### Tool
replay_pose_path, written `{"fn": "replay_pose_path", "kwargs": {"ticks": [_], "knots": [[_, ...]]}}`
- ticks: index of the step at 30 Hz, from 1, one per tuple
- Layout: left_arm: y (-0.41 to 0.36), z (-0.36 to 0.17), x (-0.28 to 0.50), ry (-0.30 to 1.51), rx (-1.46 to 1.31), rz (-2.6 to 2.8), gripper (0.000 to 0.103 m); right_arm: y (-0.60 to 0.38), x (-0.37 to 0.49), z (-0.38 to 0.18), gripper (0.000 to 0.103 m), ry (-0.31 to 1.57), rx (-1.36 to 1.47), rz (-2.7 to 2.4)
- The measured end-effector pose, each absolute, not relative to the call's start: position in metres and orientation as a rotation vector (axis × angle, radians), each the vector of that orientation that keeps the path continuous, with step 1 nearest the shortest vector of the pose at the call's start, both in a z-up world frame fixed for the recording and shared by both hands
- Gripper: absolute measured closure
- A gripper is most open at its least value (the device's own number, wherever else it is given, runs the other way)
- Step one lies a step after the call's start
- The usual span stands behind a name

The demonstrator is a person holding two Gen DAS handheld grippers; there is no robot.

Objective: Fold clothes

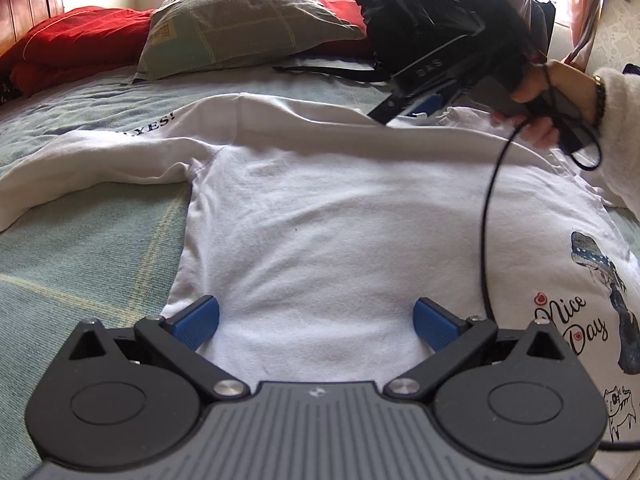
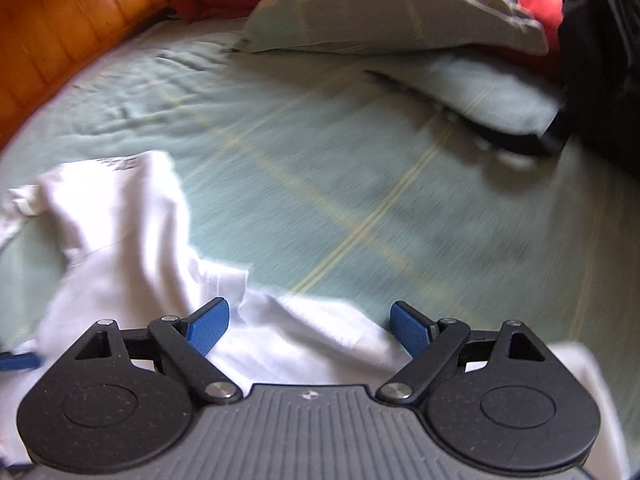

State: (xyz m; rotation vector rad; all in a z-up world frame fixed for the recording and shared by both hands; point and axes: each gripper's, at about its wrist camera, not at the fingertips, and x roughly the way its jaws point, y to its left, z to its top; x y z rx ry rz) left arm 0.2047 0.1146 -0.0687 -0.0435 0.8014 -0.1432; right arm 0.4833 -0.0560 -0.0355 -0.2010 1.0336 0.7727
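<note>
A white long-sleeved shirt [image 1: 320,208] lies spread flat on the green checked bed sheet [image 1: 80,248]. One sleeve [image 1: 100,152] stretches left, and a "Nice Day" print [image 1: 572,320] shows at its right side. My left gripper [image 1: 316,320] hovers open over the shirt's near part, with only flat cloth between its blue pads [image 1: 196,322]. A hand [image 1: 560,92] holds my right gripper [image 1: 400,106] above the shirt's far edge. In the blurred right wrist view that gripper [image 2: 310,326] is open over bunched white fabric [image 2: 300,344], with the sleeve [image 2: 120,208] to its left.
A checked pillow [image 1: 240,24], a red blanket [image 1: 68,40] and a black bag [image 1: 432,12] lie at the head of the bed. A wooden headboard [image 2: 60,40] curves along the left. A black cable [image 1: 486,220] hangs across the shirt's right half.
</note>
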Motion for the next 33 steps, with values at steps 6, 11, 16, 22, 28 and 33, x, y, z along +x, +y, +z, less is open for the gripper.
{"fn": "replay_pose_path", "kwargs": {"ticks": [6,11,16,22,28,33], "knots": [[0.114,-0.069,0.204,0.797,-0.043,-0.144,0.001,-0.07,0.449,-0.027,0.011,1.025,-0.153,0.866],[0.114,-0.07,0.204,0.793,-0.042,-0.144,0.001,-0.081,0.42,-0.02,0.01,1.016,-0.113,0.943],[0.115,-0.07,0.204,0.791,-0.043,-0.144,0.001,-0.079,0.428,-0.017,0.01,0.976,-0.084,0.972],[0.121,-0.061,0.202,0.784,-0.076,-0.155,0.001,-0.063,0.474,-0.038,0.009,1.035,0.069,0.964],[0.139,-0.043,0.183,0.729,-0.133,-0.133,0.001,-0.057,0.453,-0.02,0.009,0.944,0.138,1.084],[0.145,-0.03,0.175,0.686,-0.136,-0.115,0.001,-0.046,0.401,-0.015,0.006,0.927,0.026,1.205]]}}
